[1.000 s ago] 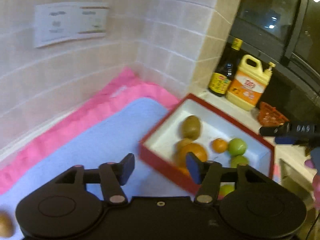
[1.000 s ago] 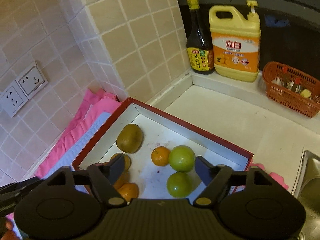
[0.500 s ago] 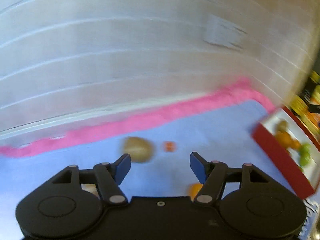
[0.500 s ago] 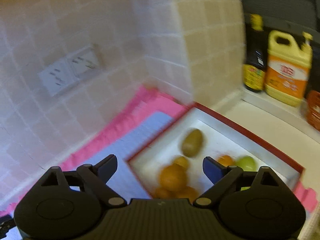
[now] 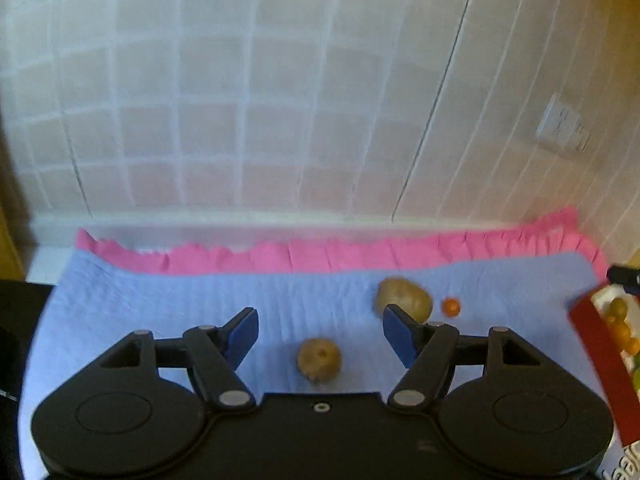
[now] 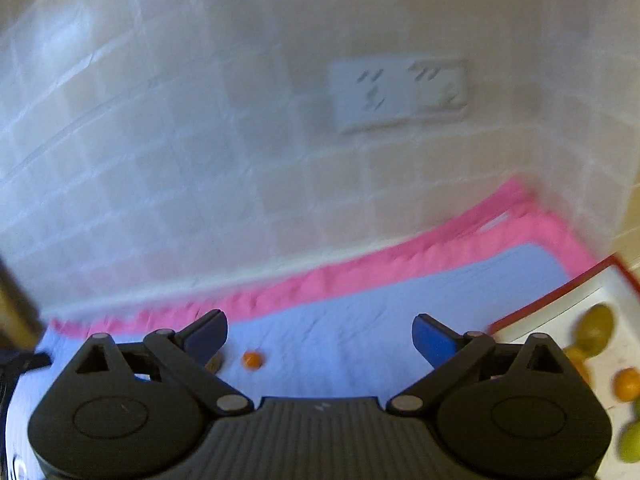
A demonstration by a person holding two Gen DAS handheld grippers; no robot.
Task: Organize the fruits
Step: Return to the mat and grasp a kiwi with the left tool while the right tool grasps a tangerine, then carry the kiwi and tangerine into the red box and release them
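Note:
In the left wrist view a brown kiwi (image 5: pixel 319 360) lies on the blue mat (image 5: pixel 160 304), just below the gap of my left gripper (image 5: pixel 320 332). Its jaws are opening and nothing touches the pads. A larger brown kiwi (image 5: pixel 404 300) sits partly behind the right-hand finger, with a tiny orange (image 5: pixel 451 306) beside it. The red box (image 5: pixel 600 360) of fruit shows at the right edge. My right gripper (image 6: pixel 320 330) hangs over the mat, jaws opening and empty. The tiny orange (image 6: pixel 252 359) lies near its left finger. The red box (image 6: pixel 560 304) holds a kiwi (image 6: pixel 596 330), an orange (image 6: pixel 627 384) and a green fruit (image 6: pixel 630 444).
A pink cloth (image 5: pixel 320 256) runs under the mat along the tiled wall (image 5: pixel 280 120). A wall socket (image 6: pixel 400 94) sits above the mat. The mat's left half (image 5: pixel 120 320) carries no fruit. A dark gripper part (image 5: pixel 624 276) pokes in at the right edge.
Both views have swung left, away from the red box and over the blue mat. Both pairs of jaws stand wider than before. The loose kiwis and tiny orange have come into view.

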